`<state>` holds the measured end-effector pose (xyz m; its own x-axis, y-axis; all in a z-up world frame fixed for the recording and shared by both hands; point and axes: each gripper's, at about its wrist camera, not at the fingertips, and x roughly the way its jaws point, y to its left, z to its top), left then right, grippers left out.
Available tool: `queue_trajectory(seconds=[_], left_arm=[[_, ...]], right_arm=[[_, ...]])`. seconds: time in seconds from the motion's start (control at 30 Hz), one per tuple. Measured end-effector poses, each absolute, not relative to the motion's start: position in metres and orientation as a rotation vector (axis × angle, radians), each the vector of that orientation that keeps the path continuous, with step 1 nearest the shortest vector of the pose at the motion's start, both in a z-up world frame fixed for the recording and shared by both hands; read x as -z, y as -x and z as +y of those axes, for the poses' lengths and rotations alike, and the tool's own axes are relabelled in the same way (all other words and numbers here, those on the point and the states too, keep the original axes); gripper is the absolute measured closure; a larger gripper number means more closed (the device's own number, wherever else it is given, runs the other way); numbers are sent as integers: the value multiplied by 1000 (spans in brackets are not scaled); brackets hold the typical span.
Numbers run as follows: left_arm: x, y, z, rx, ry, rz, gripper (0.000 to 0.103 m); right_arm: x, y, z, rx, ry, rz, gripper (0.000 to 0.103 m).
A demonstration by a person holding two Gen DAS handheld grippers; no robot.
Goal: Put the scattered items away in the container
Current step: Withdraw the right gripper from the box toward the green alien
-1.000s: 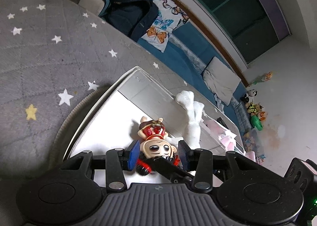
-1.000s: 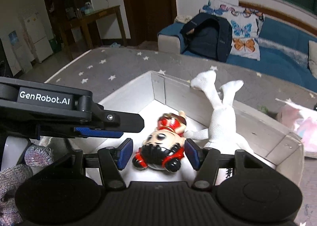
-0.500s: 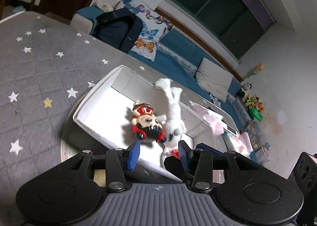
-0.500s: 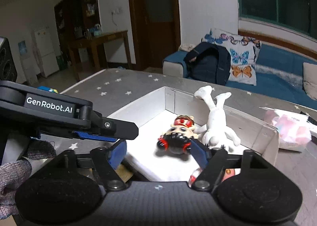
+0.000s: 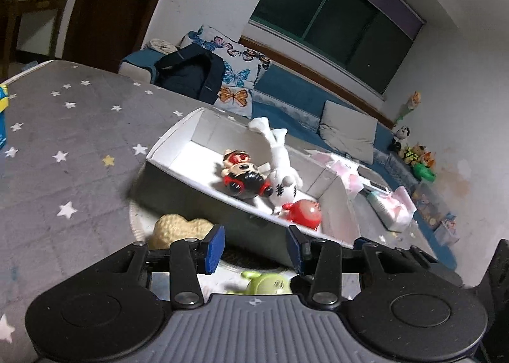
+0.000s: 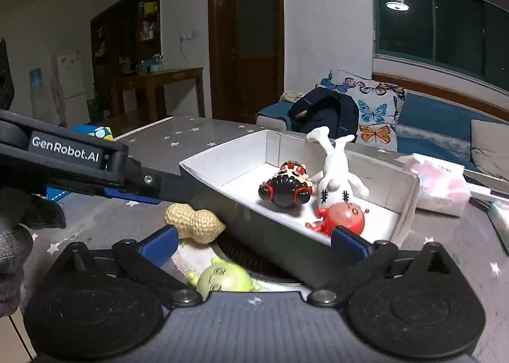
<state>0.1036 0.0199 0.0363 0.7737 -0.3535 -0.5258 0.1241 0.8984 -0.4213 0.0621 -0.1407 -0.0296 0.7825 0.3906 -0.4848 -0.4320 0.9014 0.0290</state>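
The white box (image 5: 178,153) (image 6: 232,162) stands on the grey star-patterned cloth. Inside lie a doll with black hair and red trim (image 5: 241,172) (image 6: 283,188), a white plush (image 5: 280,169) (image 6: 334,172) with its legs over the far wall, and a red round toy (image 5: 305,212) (image 6: 343,216). In front of the box, outside it, lie a peanut-shaped toy (image 5: 181,229) (image 6: 194,223) and a green figure (image 5: 267,283) (image 6: 222,277). My left gripper (image 5: 254,248) (image 6: 133,194) is open and empty. The jaws of my right gripper (image 6: 254,242) are opening, with nothing held between them.
A pink and white tissue pack (image 5: 391,207) (image 6: 439,188) lies right of the box. A blue carton (image 6: 95,132) sits at the far left of the cloth. A round white mat (image 6: 191,258) lies under the box's near end. Behind are a blue sofa and a dark backpack (image 6: 324,112).
Both grippers have drawn back from the box, leaving the doll lying inside. The right jaws have spread wide. The peanut toy and the green figure have come into view.
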Motion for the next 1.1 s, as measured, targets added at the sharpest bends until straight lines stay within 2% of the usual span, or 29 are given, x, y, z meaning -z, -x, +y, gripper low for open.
queue_trajectory(seconds=[0.67,1.1], left_arm=[[-21,-80,18,209,301,682,58],[-12,-87,21,245,354,724,58]], right_arm=[[52,-37,-151,-387,-30,491,0],[68,-42,-141,-436,-47,585,0]])
